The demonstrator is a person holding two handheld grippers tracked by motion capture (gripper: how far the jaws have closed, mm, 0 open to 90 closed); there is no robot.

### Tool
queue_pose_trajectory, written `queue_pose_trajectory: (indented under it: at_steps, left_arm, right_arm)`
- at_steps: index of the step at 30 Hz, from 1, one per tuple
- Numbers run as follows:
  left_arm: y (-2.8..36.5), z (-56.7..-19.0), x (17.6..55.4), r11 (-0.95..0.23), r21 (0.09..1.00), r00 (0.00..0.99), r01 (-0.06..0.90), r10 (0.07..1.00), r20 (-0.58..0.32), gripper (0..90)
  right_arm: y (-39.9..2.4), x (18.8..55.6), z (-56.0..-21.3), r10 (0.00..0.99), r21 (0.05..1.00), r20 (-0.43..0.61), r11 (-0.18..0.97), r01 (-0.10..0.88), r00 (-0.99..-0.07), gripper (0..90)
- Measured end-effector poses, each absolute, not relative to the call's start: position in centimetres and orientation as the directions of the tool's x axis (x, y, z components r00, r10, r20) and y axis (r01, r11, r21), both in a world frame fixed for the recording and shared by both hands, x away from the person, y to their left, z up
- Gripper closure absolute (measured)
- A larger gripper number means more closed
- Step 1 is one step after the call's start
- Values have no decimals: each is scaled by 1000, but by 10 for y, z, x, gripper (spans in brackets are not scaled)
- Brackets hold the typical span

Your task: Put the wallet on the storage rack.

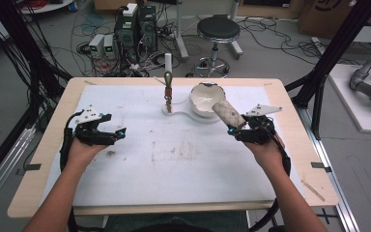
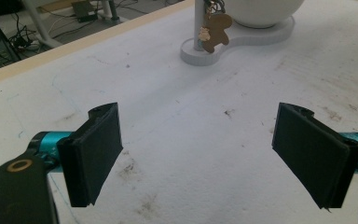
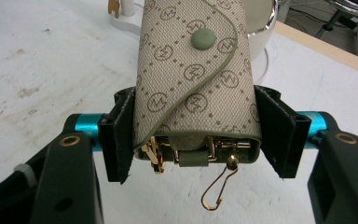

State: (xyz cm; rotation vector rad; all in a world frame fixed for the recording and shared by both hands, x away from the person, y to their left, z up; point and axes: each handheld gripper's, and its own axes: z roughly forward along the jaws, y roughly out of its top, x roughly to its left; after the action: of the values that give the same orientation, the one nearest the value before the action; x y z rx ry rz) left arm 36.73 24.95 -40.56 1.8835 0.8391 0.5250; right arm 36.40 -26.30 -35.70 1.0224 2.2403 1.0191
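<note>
A beige patterned key pouch (image 3: pixel 193 74) with a green snap button and gold hooks at its lower end is clamped between the black pads of my right gripper (image 3: pixel 195 135). In the high view the pouch (image 1: pixel 228 112) juts up and left from that gripper (image 1: pixel 236 126), held above the table just in front of a white bowl (image 1: pixel 204 98). A white stand (image 1: pixel 168 72) with a hook carries a brown gingerbread-shaped charm (image 2: pixel 216 30). My left gripper (image 1: pixel 116 135) hovers low at the table's left, jaws wide apart, nothing between its pads (image 2: pixel 199 161).
Bowl and stand share a white flat base (image 2: pixel 242 42) at the far middle of the white, stained mat (image 1: pixel 174 159). The wooden table edge (image 1: pixel 38 164) frames the mat. A stool (image 1: pixel 217 31) and computer cases (image 1: pixel 135 29) with cables stand on the floor beyond.
</note>
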Motion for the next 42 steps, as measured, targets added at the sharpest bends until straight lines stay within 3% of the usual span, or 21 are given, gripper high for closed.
queue_pose_trajectory:
  at_steps: [18, 42]
  left_arm:
    - [249, -406, 368, -288, 901, 670, 325, 742, -5, 157]
    - [249, -406, 367, -294, 898, 669, 327, 743, -1, 158]
  right_arm:
    - [-229, 423, -340, 736, 694, -165, 560, 454, -656, 365]
    - [-192, 472, -351, 720, 566, -230, 646, 512, -655, 365]
